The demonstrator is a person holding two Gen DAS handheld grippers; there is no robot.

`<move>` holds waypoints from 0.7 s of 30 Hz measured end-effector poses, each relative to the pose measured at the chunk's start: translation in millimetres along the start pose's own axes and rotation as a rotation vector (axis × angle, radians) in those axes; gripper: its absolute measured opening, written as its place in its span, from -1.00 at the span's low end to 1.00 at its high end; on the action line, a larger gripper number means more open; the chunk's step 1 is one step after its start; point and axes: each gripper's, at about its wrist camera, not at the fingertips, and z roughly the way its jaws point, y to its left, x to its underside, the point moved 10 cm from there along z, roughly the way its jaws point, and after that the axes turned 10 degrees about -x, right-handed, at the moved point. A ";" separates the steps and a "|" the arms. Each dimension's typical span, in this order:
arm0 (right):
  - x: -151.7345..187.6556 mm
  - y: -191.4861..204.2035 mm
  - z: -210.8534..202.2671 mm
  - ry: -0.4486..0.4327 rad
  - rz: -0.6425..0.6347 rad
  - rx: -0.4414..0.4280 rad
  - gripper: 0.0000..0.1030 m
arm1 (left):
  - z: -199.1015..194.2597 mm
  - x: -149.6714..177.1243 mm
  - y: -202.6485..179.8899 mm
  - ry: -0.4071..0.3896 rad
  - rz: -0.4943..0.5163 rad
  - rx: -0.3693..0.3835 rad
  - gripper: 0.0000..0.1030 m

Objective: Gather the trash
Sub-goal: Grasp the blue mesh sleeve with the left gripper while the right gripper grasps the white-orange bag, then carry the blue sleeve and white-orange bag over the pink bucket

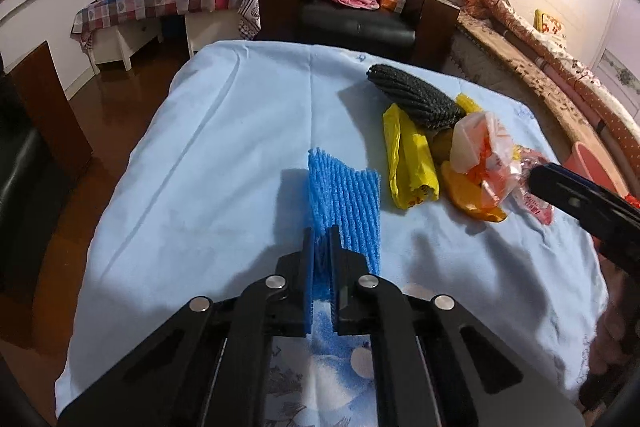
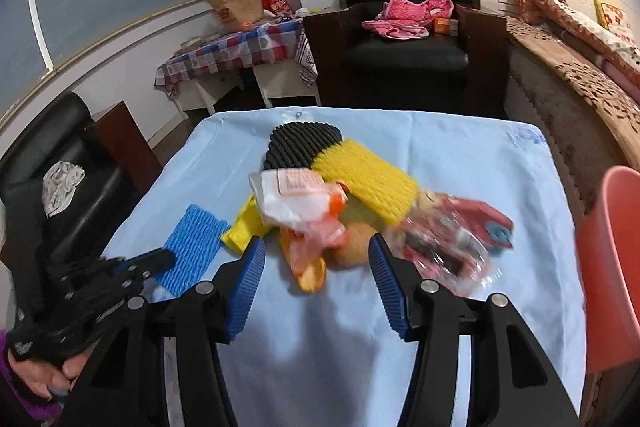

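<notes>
Dim indoor light leaves soft shadows on the counter (image 1: 240, 131). Fisheye bending curves the walls, corners go black, and the right view's trash pile (image 2: 452, 239) smears with motion blur.

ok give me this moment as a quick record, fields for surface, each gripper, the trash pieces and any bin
surface: table under a light blue cloth
left gripper: shut on the near edge of the blue foam net
right gripper: open, empty, facing the pile
pile: black foam net, yellow foam net, yellow plastic bag, white and orange plastic bag, clear red wrapper, orange peel
bin: pink tub at the right table edge
</notes>
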 end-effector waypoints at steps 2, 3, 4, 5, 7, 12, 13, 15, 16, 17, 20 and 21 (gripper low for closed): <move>-4.3 0.5 8.2 0.006 0.000 0.002 0.05 | -5.2 -2.8 1.2 -0.011 -0.008 0.016 -0.89; -6.1 0.0 12.5 0.010 0.000 0.002 0.05 | -8.1 -4.7 1.6 -0.018 -0.008 0.020 -0.89; -7.1 0.0 16.3 0.014 0.002 0.001 0.05 | -11.1 -6.4 1.6 -0.025 -0.009 0.027 -0.89; -9.2 0.1 20.3 0.018 0.003 0.001 0.05 | -13.7 -7.6 1.3 -0.030 -0.009 0.032 -0.89; -13.0 0.6 28.9 0.025 0.011 0.000 0.05 | -18.8 -10.3 -0.1 -0.041 -0.008 0.043 -0.89; -11.8 -2.9 43.7 0.055 0.029 -0.004 -0.04 | -26.2 -13.1 -2.1 -0.056 -0.008 0.059 -0.89; -10.9 -2.6 45.4 0.062 0.034 -0.011 -0.12 | -27.2 -13.3 -2.1 -0.058 -0.007 0.059 -0.89; -8.6 -0.5 46.7 0.070 0.041 -0.029 -0.31 | -28.9 -12.7 -1.8 -0.060 -0.009 0.060 -0.89; -7.8 1.3 46.7 0.069 0.039 -0.032 -0.35 | -29.3 -12.4 -1.6 -0.060 -0.010 0.061 -0.89; -6.8 2.8 45.9 0.071 0.037 -0.038 -0.38 | -29.3 -12.4 -1.6 -0.061 -0.009 0.060 -0.89; -5.1 7.9 36.6 0.057 0.036 -0.058 -0.38 | -32.1 -12.9 -3.0 -0.065 -0.009 0.064 -0.89; -5.3 10.3 30.4 0.046 0.032 -0.061 -0.39 | -34.7 -13.8 -4.6 -0.069 -0.008 0.069 -0.89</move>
